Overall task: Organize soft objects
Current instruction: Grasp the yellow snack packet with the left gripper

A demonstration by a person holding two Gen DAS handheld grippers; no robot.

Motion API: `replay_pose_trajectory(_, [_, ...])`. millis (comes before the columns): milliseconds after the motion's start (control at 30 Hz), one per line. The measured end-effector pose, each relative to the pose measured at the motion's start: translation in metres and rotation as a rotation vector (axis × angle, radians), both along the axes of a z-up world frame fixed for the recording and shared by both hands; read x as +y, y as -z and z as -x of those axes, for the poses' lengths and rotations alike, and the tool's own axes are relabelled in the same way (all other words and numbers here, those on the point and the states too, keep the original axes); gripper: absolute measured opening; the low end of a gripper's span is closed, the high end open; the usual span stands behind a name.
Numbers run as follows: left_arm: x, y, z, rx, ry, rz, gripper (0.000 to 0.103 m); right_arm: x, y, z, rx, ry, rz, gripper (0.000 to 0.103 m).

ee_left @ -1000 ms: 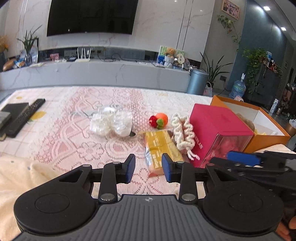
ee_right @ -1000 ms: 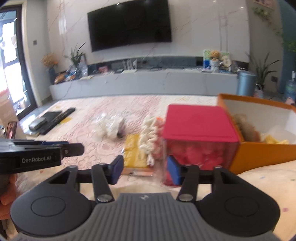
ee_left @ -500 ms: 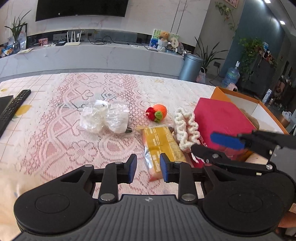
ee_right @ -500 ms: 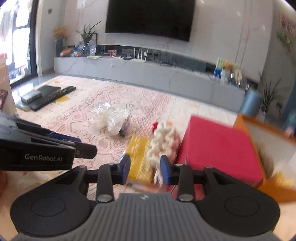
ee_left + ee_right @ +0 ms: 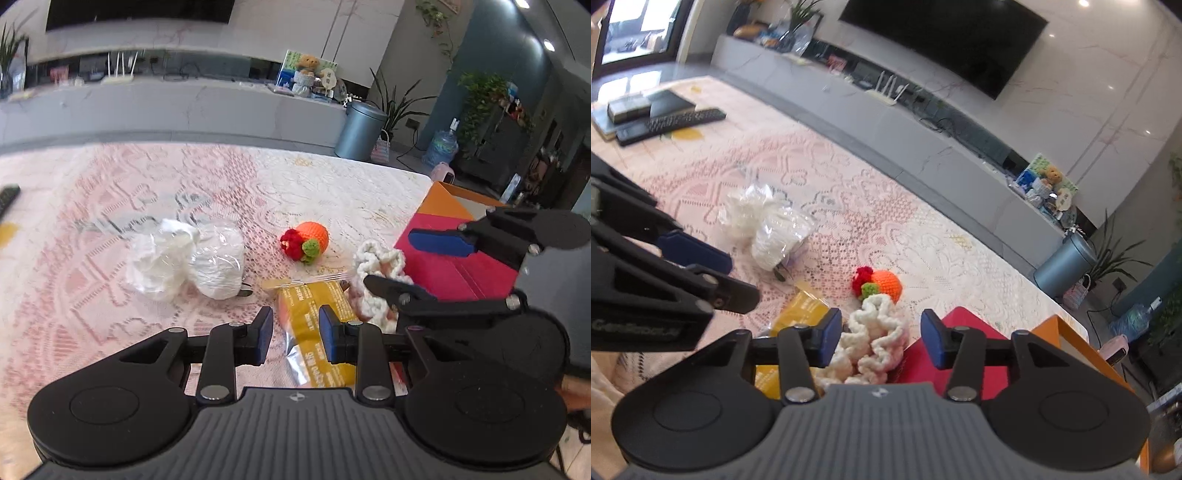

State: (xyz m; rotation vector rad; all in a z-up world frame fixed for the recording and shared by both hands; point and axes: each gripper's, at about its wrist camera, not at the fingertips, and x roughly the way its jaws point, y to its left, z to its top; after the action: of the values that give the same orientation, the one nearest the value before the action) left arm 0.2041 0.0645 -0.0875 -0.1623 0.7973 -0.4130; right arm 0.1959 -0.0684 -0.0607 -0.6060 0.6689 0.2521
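Note:
On the lace tablecloth lie a white plastic-wrapped bundle [image 5: 184, 258] [image 5: 768, 229], an orange crocheted fruit [image 5: 306, 242] [image 5: 882, 284], a yellow snack packet [image 5: 314, 332] [image 5: 801, 310] and a cream knitted scrunchie [image 5: 380, 266] [image 5: 871, 339]. My left gripper [image 5: 295, 334] [image 5: 731, 273] hovers over the packet, narrowly open, gripping nothing. My right gripper [image 5: 881, 338] [image 5: 413, 266] is tilted over the scrunchie. Its jaws are opening, with the scrunchie between them but not squeezed. The scrunchie leans against a red box [image 5: 454, 273] [image 5: 960, 325].
An orange cardboard box [image 5: 443, 199] [image 5: 1067, 328] stands open behind the red box at the table's right end. A remote [image 5: 683, 118] and flat black devices [image 5: 631, 107] lie at the far left. A grey bin [image 5: 360, 129] stands on the floor beyond the table.
Both grippers moved forward over the items. The right one rolled, swung from the red box to the scrunchie, and its jaws narrowed, then widened. The left jaws narrowed slightly.

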Motion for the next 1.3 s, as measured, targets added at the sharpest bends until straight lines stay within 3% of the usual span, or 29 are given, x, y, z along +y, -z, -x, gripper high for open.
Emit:
replay_pose_trajectory(100, [-0.001, 0.010, -0.010, 0.030, -0.002, 0.027, 0.033, 0.002, 0.010, -0.001, 0.013, -0.030, 0.041, 0.047])
replay_pose_trajectory(167, [-0.003, 0.016, -0.015, 0.050, 0.003, 0.037, 0.041, 0.000, 0.015, -0.003, 0.032, -0.027, 0.043, 0.046])
replay_pose_trajectory(267, [-0.003, 0.026, -0.019, 0.075, -0.008, 0.078, 0.048, -0.003, 0.018, -0.005, 0.049, -0.032, 0.018, 0.030])
replay_pose_trajectory(333, [0.000, 0.030, -0.023, 0.091, -0.021, 0.118, 0.053, -0.007, 0.018, -0.006, 0.068, -0.033, -0.027, 0.020])
replay_pose_trajectory(467, [0.007, 0.037, -0.028, 0.121, -0.054, 0.200, 0.061, -0.019, 0.011, -0.008, 0.081, -0.018, -0.126, 0.014])
replay_pose_trajectory(533, [0.006, 0.041, -0.031, 0.147, -0.066, 0.187, 0.061, -0.028, 0.005, -0.008, 0.080, 0.001, -0.193, 0.007])
replay_pose_trajectory(700, [-0.004, 0.044, -0.031, 0.162, -0.039, 0.184, 0.061, -0.041, -0.004, -0.007, 0.087, 0.024, -0.260, 0.004])
replay_pose_trajectory(800, [-0.014, 0.047, -0.031, 0.169, -0.029, 0.179, 0.071, -0.042, -0.003, -0.008, 0.091, 0.025, -0.273, 0.004])
replay_pose_trajectory(1000, [-0.025, 0.051, -0.032, 0.172, -0.035, 0.163, 0.077, -0.043, -0.002, -0.007, 0.096, 0.025, -0.291, 0.004])
replay_pose_trajectory(1100, [-0.023, 0.052, -0.032, 0.182, -0.056, 0.182, 0.067, -0.044, -0.003, -0.007, 0.099, 0.031, -0.301, 0.004])
replay_pose_trajectory(1167, [-0.020, 0.051, -0.032, 0.180, -0.081, 0.181, 0.048, -0.043, -0.001, -0.008, 0.106, 0.035, -0.307, 0.004])
replay_pose_trajectory(1300, [-0.012, 0.043, -0.026, 0.166, -0.117, 0.199, 0.026, -0.041, 0.000, -0.005, 0.111, 0.050, -0.317, 0.004])
